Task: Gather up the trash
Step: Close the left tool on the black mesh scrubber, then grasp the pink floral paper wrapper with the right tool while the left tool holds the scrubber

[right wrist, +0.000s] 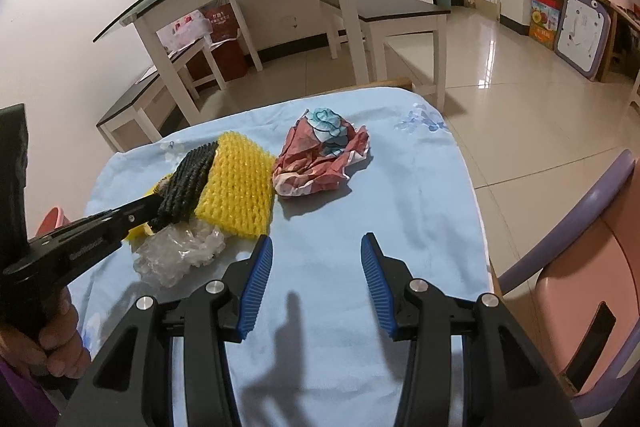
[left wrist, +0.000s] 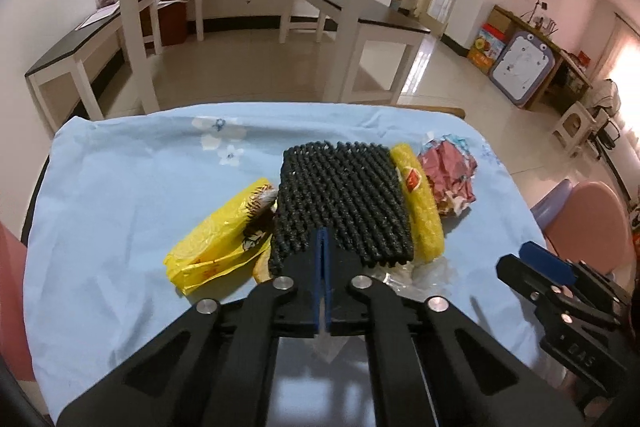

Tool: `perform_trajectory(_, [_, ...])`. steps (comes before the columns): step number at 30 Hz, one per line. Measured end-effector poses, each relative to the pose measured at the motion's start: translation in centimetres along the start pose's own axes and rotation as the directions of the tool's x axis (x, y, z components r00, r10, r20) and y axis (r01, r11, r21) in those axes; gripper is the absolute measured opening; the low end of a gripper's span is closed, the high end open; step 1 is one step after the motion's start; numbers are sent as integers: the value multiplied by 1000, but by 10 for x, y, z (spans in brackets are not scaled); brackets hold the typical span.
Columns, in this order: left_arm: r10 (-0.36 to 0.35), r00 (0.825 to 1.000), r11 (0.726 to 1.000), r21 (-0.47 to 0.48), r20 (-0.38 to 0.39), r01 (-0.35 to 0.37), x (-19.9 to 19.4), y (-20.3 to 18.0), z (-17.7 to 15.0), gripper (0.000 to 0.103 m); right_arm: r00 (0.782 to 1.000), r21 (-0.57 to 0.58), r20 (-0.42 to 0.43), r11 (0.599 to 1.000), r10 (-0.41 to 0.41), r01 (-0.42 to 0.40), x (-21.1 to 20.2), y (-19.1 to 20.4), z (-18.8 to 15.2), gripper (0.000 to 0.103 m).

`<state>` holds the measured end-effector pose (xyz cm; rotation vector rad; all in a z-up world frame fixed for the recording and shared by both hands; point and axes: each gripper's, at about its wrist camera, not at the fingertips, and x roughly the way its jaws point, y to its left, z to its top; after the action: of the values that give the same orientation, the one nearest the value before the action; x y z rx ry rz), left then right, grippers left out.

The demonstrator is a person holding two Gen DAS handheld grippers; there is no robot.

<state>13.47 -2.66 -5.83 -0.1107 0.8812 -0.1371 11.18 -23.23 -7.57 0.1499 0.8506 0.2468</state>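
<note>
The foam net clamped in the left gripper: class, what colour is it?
Black. The foam net, held by the left gripper, shows best in the left wrist view.

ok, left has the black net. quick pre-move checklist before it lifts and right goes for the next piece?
1. left gripper shut on black foam net: ok.
2. Grip depth: only the net's near edge is pinched: cannot tell if it holds.
3. Net free of yellow foam net: not ok, it overlaps it.
4. right gripper open, nothing between fingers: ok.
5. Crumpled red wrapper unobstructed ahead of right: ok.
6. Trash bin location: cannot tell, none identifiable.
</note>
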Motion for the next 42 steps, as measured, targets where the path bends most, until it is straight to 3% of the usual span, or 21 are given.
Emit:
perform_trajectory(13, [-81,990,996,-25,117,84,-49,6,-3,0,999,53,42,998,28,-31,12,1,30,45])
perform_trajectory(17, [-99,987,995,0,126,100,-55,1,-1,0,998,95,56,995,26,-32,24,3,46,55])
perform_trajectory(19, [-98,989,995,14,115,97,-55,-4,1,15,998,110,54,994,13,-19,33,4,52,55])
perform_trajectory(20, [-103,989,995,19,110,101,-54,-7,2,34,999,107,49,994,5,-10,37,5,53,55])
perform_trajectory(21, [-108,988,994,18,108,106,-52,-11,3,43,999,103,43,995,-5,1,41,5,54,55])
perform_trajectory(27, [-92,994,995,51,50,90,-25,-32,8,43,999,92,-4,994,-52,53,65,-1,51,52])
perform_trajectory(29, [-74,996,994,85,42,70,-16,-40,8,43,1000,99,-5,995,-22,22,68,-3,51,36])
perform_trajectory(31, [-46,998,993,108,43,41,-9,-44,6,43,999,75,12,996,-38,37,66,-1,52,28])
perform_trajectory(32, [-38,998,993,114,42,33,-7,-44,5,43,999,63,17,997,-36,35,66,0,52,12])
perform_trajectory(39, [7,998,994,112,56,-14,1,-35,-1,42,1000,92,26,996,3,-6,62,-5,53,9])
perform_trajectory(40, [15,998,994,110,56,-21,2,-34,-2,40,1000,99,28,995,9,-12,61,-6,53,9])
perform_trajectory(42, [16,999,996,89,45,-20,4,-27,-3,17,999,106,33,994,17,-20,59,-7,52,9])
